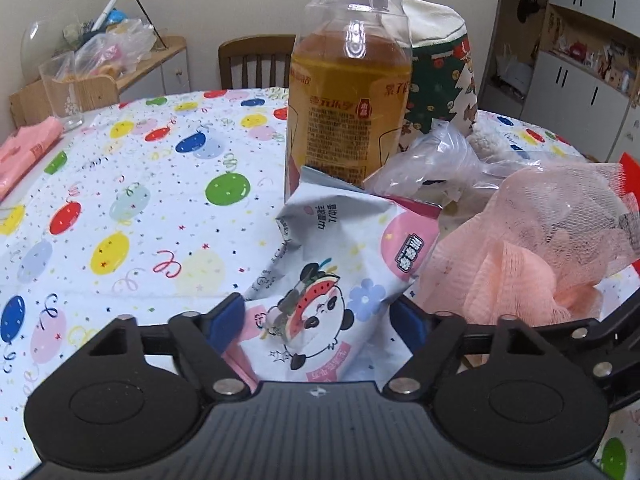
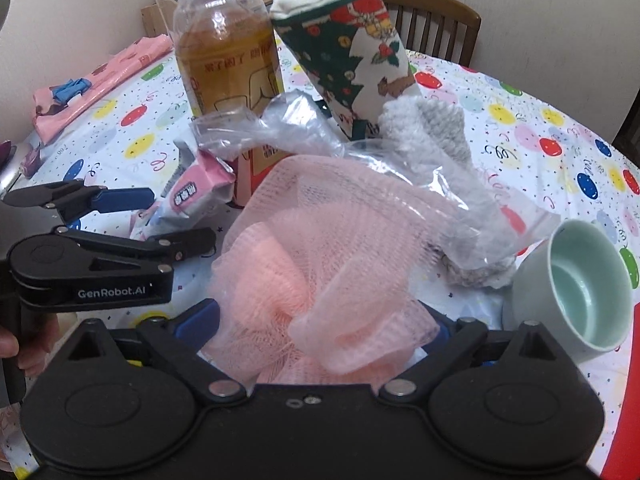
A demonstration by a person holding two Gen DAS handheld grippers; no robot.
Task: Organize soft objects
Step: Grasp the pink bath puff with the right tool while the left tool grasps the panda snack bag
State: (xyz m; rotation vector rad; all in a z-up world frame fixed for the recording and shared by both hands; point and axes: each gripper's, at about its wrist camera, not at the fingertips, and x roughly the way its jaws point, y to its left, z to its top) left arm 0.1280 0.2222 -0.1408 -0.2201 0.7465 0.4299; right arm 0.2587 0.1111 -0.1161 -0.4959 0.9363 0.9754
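A pink mesh bath pouf [image 2: 320,280] lies bunched on the balloon-print tablecloth [image 2: 540,128], between the right gripper [image 2: 324,320]'s spread jaws. The left gripper [image 1: 320,320] straddles a crumpled panda-print tissue pack [image 1: 332,264], jaws spread. Beside the pouf, a mint cup [image 2: 576,280] lies tipped, empty.

Looks like a home dining room to me — balloon-print tablecloth [image 1: 132,184] under the grippers, wooden chair [image 1: 256,60] beyond the table, white cupboards [image 1: 576,92] far right of the left gripper, cluttered wooden sideboard [image 1: 160,56] far left.
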